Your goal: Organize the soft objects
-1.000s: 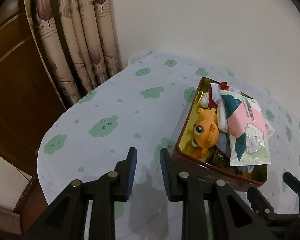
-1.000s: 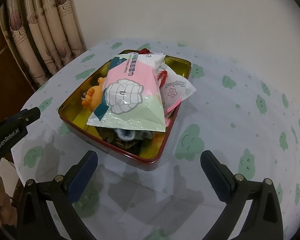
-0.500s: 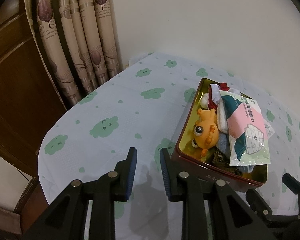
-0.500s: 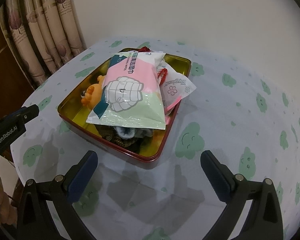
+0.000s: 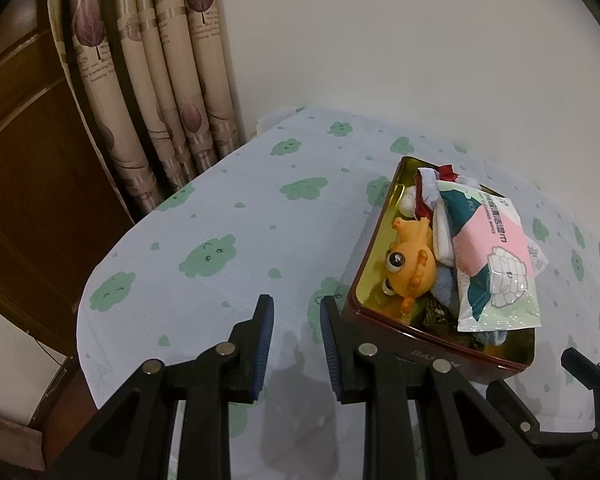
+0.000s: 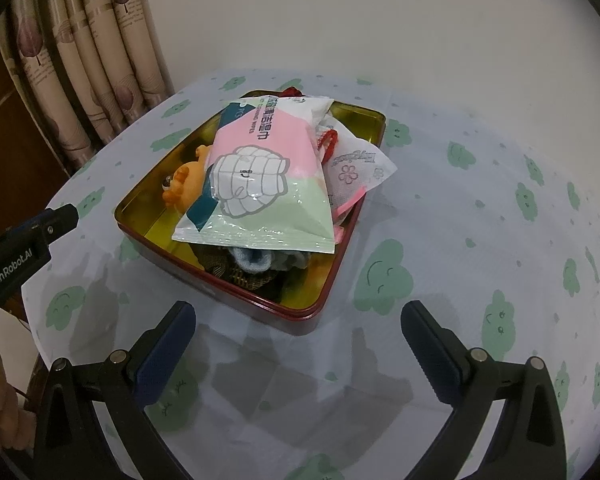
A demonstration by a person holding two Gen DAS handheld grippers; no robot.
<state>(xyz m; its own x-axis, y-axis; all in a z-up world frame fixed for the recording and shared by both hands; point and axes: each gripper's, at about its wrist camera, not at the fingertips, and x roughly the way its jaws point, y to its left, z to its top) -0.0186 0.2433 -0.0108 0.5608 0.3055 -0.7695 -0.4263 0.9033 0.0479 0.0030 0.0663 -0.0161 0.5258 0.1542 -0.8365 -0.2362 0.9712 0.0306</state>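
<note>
A red tin with a gold inside (image 6: 300, 314) (image 5: 384, 316) sits on the table, filled with soft things. A pink and green wet-wipes pack (image 6: 260, 184) (image 5: 488, 252) lies on top. Beside it are an orange plush toy (image 5: 410, 264) (image 6: 184, 184), a white flower-print packet (image 6: 356, 168), grey socks (image 6: 256, 260) and a red cord. My left gripper (image 5: 296, 320) is nearly closed and empty, just left of the tin's near corner. My right gripper (image 6: 298, 328) is wide open and empty, in front of the tin's near edge.
The round table has a pale cloth with green cloud prints (image 6: 480, 240) (image 5: 204, 256). Beige curtains (image 5: 160, 72) and a brown wooden door (image 5: 32, 168) stand to the left. A white wall is behind. The table edge falls away at the left.
Both grippers have drawn back and up slightly, so the tin sits a little farther off. Neither jaw has changed its opening.
</note>
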